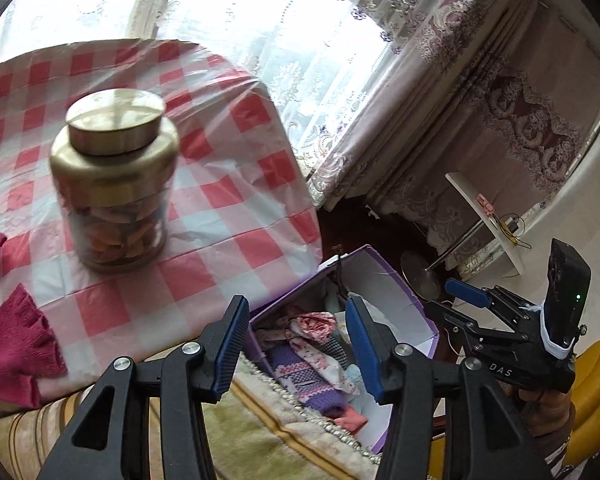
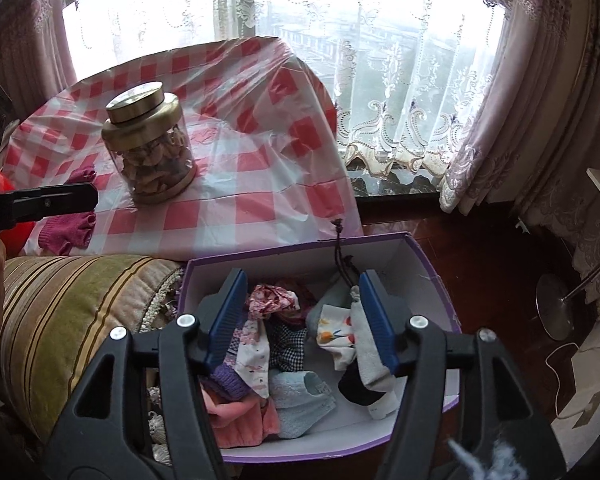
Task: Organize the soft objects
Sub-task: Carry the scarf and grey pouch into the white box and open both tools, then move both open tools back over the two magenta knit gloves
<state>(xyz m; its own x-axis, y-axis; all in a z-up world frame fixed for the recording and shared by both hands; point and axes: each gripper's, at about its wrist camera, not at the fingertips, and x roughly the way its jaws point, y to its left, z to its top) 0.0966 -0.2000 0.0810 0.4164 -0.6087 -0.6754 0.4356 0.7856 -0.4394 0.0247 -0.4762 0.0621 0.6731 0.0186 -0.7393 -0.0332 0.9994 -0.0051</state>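
A purple cardboard box (image 2: pixel 284 268) with white inner walls stands beside the table and holds a pile of small socks and cloths (image 2: pixel 284 344), patterned, blue, pink and purple. My right gripper (image 2: pixel 302 320) hovers open above that pile with nothing between its pads. My left gripper (image 1: pixel 300 346) is open too and empty, over the edge between table and box (image 1: pixel 380 276). Magenta knitted gloves (image 1: pixel 16 344) lie on the checked tablecloth at the near left, and again in the right wrist view (image 2: pixel 66 230). My right gripper (image 1: pixel 454 304) also shows at the right of the left wrist view.
A glass jar with a gold lid (image 1: pixel 116 184) stands mid-table on the red and white cloth (image 2: pixel 236 168). A striped sofa cushion (image 2: pixel 72 312) lies left of the box. A lamp's round base (image 2: pixel 556 308) sits on the dark floor at the right. Lace curtains hang behind.
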